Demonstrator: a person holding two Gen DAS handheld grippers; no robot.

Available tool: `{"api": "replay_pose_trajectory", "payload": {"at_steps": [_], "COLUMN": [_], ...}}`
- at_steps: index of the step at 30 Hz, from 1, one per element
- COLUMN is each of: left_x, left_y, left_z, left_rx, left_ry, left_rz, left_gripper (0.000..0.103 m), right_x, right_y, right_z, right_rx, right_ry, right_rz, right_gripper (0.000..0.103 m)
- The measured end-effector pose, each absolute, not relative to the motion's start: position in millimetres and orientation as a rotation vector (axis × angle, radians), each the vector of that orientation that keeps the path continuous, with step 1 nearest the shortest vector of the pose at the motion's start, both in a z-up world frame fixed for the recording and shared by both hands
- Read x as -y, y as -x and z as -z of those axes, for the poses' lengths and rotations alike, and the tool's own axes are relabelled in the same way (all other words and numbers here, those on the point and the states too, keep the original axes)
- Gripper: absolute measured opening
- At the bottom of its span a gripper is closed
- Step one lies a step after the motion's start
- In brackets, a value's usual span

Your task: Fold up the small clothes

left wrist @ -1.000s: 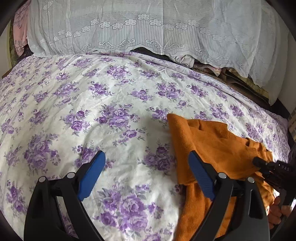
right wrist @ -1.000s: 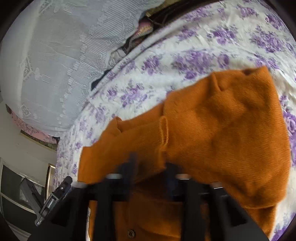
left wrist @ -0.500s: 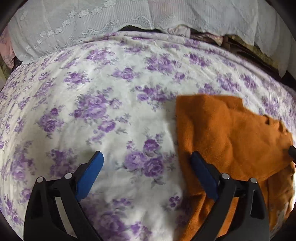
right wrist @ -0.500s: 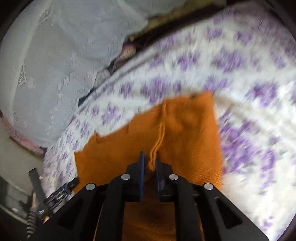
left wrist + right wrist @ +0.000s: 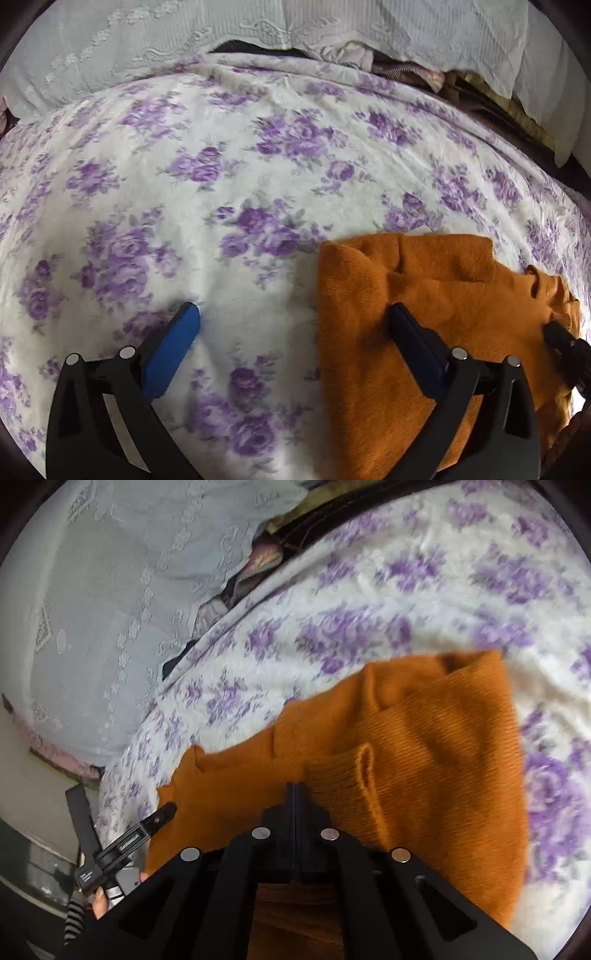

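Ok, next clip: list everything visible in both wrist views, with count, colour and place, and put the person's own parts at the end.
orange knit garment: one, orange, partly folded, lying on the bedspread toward the near right of the left wrist view.
floral bedspread: one, white with purple roses, covering the bed.
lace cloth: one, pale white, draped along the far edge of the bed.
stacked fabrics: several, pink and tan, half hidden under the lace cloth.
left gripper: one, black with blue pads, jaws opening, straddling the garment's left edge without pressing it.
right gripper: one, black, jaws shut, over the garment; whether fabric is pinched is unclear.
hand: one, striped cuff, holding the left gripper.
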State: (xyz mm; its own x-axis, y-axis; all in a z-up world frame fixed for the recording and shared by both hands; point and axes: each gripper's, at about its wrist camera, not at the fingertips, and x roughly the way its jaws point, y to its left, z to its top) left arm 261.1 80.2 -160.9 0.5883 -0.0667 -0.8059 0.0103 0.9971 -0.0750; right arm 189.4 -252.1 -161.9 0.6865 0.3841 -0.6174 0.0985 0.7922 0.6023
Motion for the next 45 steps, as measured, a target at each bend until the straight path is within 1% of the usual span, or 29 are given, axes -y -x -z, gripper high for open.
{"api": "replay_pose_trajectory", "payload": {"at_steps": [1,2,3,4,5,8,9,11,16,19,21,24,25,29,37,41,45], "left_x": [-82.5,-83.6,-82.7,-80.7,-76.5,-64.4,-65.6,-71.1,-87.1,-81.9,-74.8,-75.5,-78.1,-93.4,-103.6,-104.0,-100.8], "left_y": [-252.2,-239.7,-233.0,-226.3,-221.2,-226.4,-227.7,-224.0,-153.7,-124.7,-108.5,-88.4,-81.3,-44.5,29.0,44.4,35.8], "left_z": [156.3,148.5,143.5,139.7,139.6,166.3,168.0,161.6,144.5,159.1,165.8,164.8,166.5,164.7,167.8,166.9,168.1], "left_rx": [-0.916,-0.881,-0.861,-0.847,-0.847,-0.942,-0.940,-0.928,-0.852,-0.917,-0.923,-0.922,-0.930,-0.926,-0.942,-0.942,-0.965], "left_ry": [0.068,0.070,0.064,0.049,0.019,-0.058,-0.042,-0.021,0.035,-0.019,-0.097,-0.114,-0.110,-0.075,-0.020,0.014,0.049], "left_rz": [0.048,0.077,0.103,0.120,0.122,0.103,0.109,0.099,0.182,0.208,0.172,0.167,0.169,0.193,0.376,0.470,0.525], "left_gripper": [0.098,0.098,0.098,0.098,0.098,0.099,0.099,0.099,0.098,0.098,0.099,0.099,0.099,0.099,0.098,0.098,0.098], "right_x": [249.8,246.0,241.0,235.9,228.4,214.2,212.1,208.7,207.0,203.4,199.7,197.4,197.5,209.0,237.1,254.2,259.9], "right_y": [-182.8,-177.9,-173.4,-169.8,-167.7,-176.4,-175.2,-173.7,-118.9,-88.5,-75.8,-58.3,-52.3,-17.8,69.1,95.3,103.5], "right_z": [155.9,150.2,143.0,137.0,132.9,150.3,152.3,147.5,128.3,135.7,153.5,149.4,147.5,159.8,164.8,176.3,180.4], "right_rx": [-0.797,-0.787,-0.772,-0.757,-0.750,-0.826,-0.784,-0.784,-0.696,-0.727,-0.802,-0.791,-0.783,-0.793,-0.766,-0.794,-0.796], "right_ry": [-0.638,-0.628,-0.612,-0.589,-0.553,-0.446,-0.416,-0.388,-0.345,-0.314,-0.317,-0.288,-0.284,-0.313,-0.356,-0.432,-0.494], "right_rz": [-0.162,-0.172,-0.198,-0.217,-0.217,-0.190,-0.193,-0.179,-0.216,-0.217,-0.226,-0.208,-0.212,-0.198,-0.218,-0.254,-0.294], "right_gripper": [0.009,0.019,0.031,0.054,0.060,0.059,0.059,0.057,0.057,0.058,0.058,0.059,0.062,0.063,0.064,0.064,0.064]}}
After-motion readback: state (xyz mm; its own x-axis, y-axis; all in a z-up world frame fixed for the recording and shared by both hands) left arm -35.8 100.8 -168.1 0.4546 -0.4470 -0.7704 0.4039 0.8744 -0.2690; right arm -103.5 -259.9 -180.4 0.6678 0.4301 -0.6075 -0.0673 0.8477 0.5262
